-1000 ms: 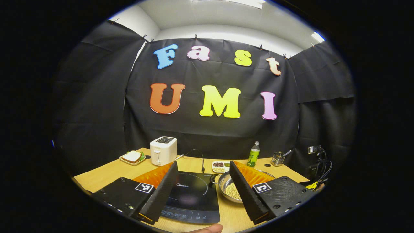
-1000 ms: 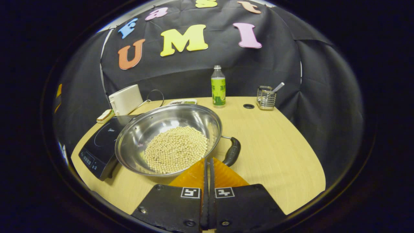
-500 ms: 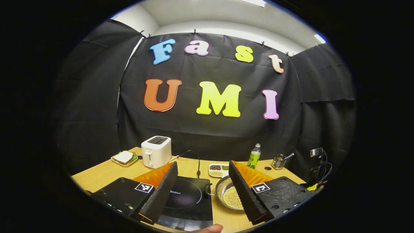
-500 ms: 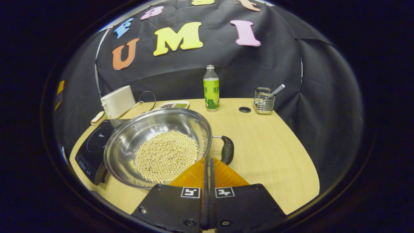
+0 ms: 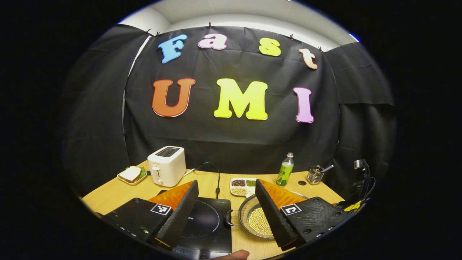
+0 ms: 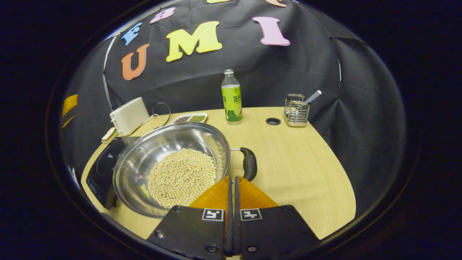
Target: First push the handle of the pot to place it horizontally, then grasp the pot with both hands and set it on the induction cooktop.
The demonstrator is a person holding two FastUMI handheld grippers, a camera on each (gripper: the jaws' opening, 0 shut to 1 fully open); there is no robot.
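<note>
The right gripper is clenched on nothing, its tips just near of the pot's right handle. The left gripper is spread wide. One pot of beans on the table — two handles, left–right — overlaps one cooktop.

On the table, the pot sits just right of the induction cooktop, with beans in it and a handle on its right side. Behind the pot lie a divided dish and a bottle; the toaster stands behind the cooktop, a sandwich plate to its left, and a wire holder right of the bottle.
</note>
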